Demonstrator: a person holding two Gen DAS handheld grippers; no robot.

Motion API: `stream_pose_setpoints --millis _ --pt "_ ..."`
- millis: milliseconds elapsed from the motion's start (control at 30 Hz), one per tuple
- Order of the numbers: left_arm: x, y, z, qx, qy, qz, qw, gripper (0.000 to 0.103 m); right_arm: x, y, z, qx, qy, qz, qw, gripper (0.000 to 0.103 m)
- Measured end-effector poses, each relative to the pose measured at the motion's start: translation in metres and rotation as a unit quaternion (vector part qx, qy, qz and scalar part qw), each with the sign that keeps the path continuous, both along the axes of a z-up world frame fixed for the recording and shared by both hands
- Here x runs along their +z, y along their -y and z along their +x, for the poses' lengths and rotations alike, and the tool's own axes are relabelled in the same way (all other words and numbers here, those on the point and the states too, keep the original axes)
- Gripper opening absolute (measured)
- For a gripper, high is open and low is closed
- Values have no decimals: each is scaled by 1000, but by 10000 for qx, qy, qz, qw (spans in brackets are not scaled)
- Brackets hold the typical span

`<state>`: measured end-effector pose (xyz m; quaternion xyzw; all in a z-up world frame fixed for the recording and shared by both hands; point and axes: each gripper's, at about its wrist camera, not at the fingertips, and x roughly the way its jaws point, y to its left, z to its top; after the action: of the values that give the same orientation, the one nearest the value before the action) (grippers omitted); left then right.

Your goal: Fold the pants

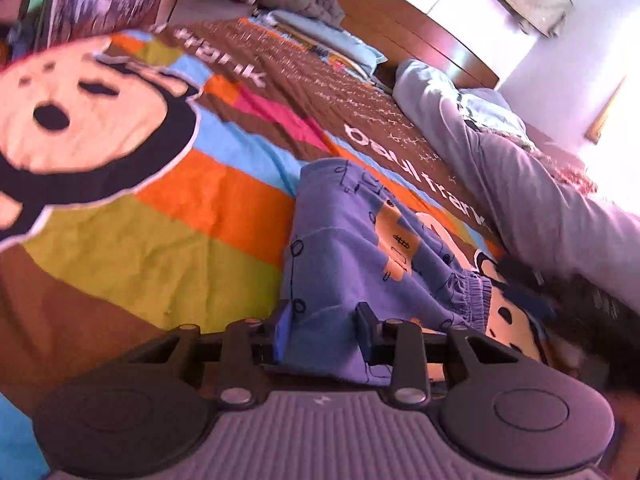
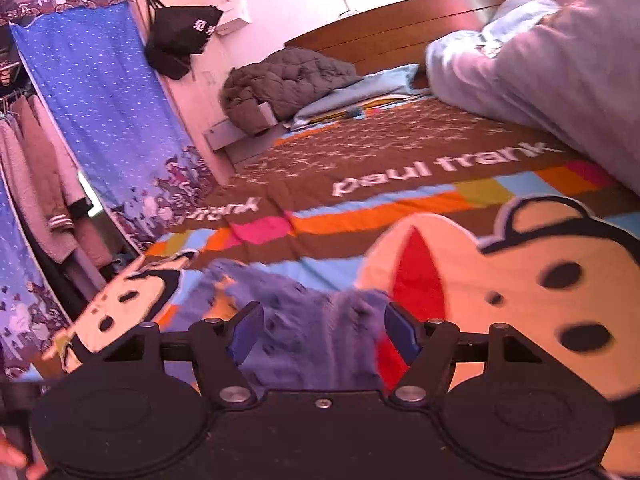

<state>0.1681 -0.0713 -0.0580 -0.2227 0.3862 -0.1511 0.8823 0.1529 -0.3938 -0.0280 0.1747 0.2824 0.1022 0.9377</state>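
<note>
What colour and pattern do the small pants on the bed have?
The small cotton pants are purple-blue with thin dark line drawings and an orange patch; the left wrist view shows them best.

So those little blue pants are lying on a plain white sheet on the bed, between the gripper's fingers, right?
Not plain white. The left wrist view shows the blue pants lying on a bright striped cartoon bedspread. They do lie between the fingers of the left gripper.

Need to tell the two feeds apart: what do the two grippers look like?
Left gripper: black linkage arms with silver pivots, two round black discs, a ribbed grey body, a blue pad on one finger. Right gripper: the same black linkage and discs, a black body, blue pads on both fingers.
</note>
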Motion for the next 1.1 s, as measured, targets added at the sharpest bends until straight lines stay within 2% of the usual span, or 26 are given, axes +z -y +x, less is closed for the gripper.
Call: stream_pose_setpoints --millis 67,133,200,267,300,333,367,400,433,500,700,767,800,833,867,900,933,967,1033,1100 --pt "0 1 -1 -50 3 56 10000 37 8 -17 30 327 -177 6 9993 70" --pt "0 4 1 -90 19 176 9998 36 16 -45 68 885 -391 -201 9951 70" --pt "1 6 -1 -86 32 199 9998 36 21 -80 103 1422 -434 -533 9874 69" --pt "0 5 -1 -71 12 137 9999 36 17 -109 133 1851 -746 -872 9760 69" --pt "0 4 -1 -61 0 98 9999 36 12 -124 149 2095 -1015 -981 9676 65" --pt "0 4 -2 -49 -7 79 10000 35 8 -134 158 2232 -1214 -1083 9611 45" --pt "0 3 -2 -33 -13 83 10000 33 5 -145 166 2327 -1370 -1284 9543 35" --pt "1 4 -3 -19 -7 120 9999 27 3 -154 170 2416 -1431 -1518 9477 19" --pt "3 5 -5 -11 -5 183 9998 22 3 -160 170 2462 -1435 -1726 9429 14" --pt "9 9 -10 -55 14 377 9993 18 5 -165 169 2458 -1398 -1993 9383 10" --pt "14 37 -24 -486 73 1395 9890 14 0 -164 170 2119 -1271 -2215 9433 9" --pt "13 42 -25 -615 68 1569 9857 14 -11 -160 173 1977 -1370 -2165 9462 11" --pt "13 43 -25 -657 62 1597 9850 15 -14 -156 174 1889 -1396 -2102 9490 16" --pt "12 43 -25 -679 43 1576 9852 15 -14 -151 175 1806 -1365 -2037 9525 29" --pt "13 40 -25 -702 32 1489 9863 16 -11 -146 174 1763 -1330 -1951 9556 37" --pt "12 38 -25 -691 31 1421 9874 22 -6 -137 172 1699 -1271 -1820 9601 51" --pt "13 33 -27 -670 10 1268 9897 28 1 -130 168 1641 -1203 -1725 9638 57" --pt "14 27 -28 -634 -17 1142 9914 31 8 -124 162 1598 -1109 -1698 9661 59" --pt "19 14 -28 -414 -43 991 9942 44 24 -109 141 1472 -808 -1923 9669 69" --pt "26 6 -26 -79 14 977 9952 48 33 -92 113 1272 -550 -2180 9661 73"
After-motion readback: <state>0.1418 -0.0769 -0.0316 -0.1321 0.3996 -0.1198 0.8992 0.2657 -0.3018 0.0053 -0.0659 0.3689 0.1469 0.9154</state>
